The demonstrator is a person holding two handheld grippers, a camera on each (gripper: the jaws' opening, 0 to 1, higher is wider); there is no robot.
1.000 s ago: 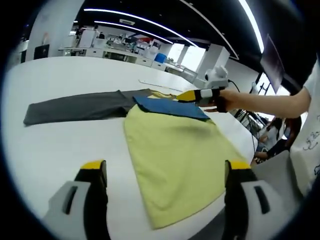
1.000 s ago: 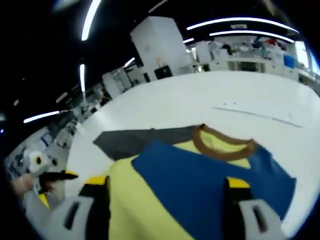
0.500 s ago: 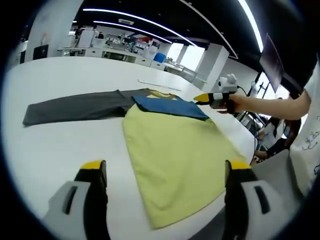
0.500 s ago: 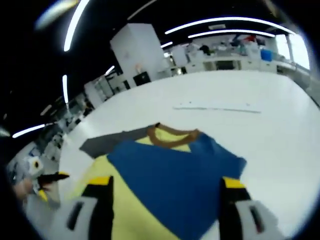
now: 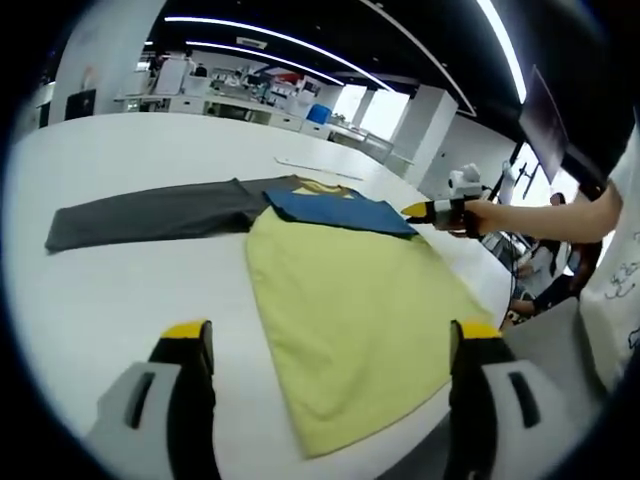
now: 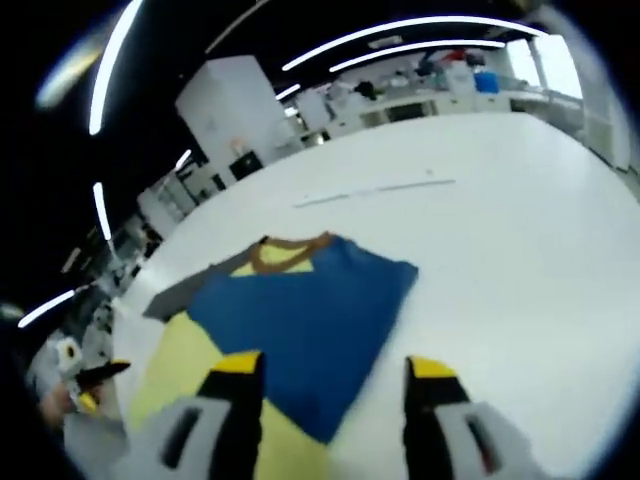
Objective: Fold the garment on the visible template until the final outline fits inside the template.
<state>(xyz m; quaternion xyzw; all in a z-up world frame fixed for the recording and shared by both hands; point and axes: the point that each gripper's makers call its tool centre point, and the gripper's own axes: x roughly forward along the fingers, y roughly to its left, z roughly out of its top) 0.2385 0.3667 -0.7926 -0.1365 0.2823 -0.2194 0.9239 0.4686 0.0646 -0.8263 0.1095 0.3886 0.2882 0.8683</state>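
Garment (image 5: 350,290) lies flat on the white desk (image 5: 120,270): yellow body, blue sleeve (image 5: 335,212) folded across near the brown collar (image 6: 288,252), grey sleeve (image 5: 150,215) stretched out from the collar. My left gripper (image 5: 330,345) hangs over the garment's hem, jaws released. My right gripper (image 6: 330,375), beside the blue sleeve, jaws released, grasping nothing
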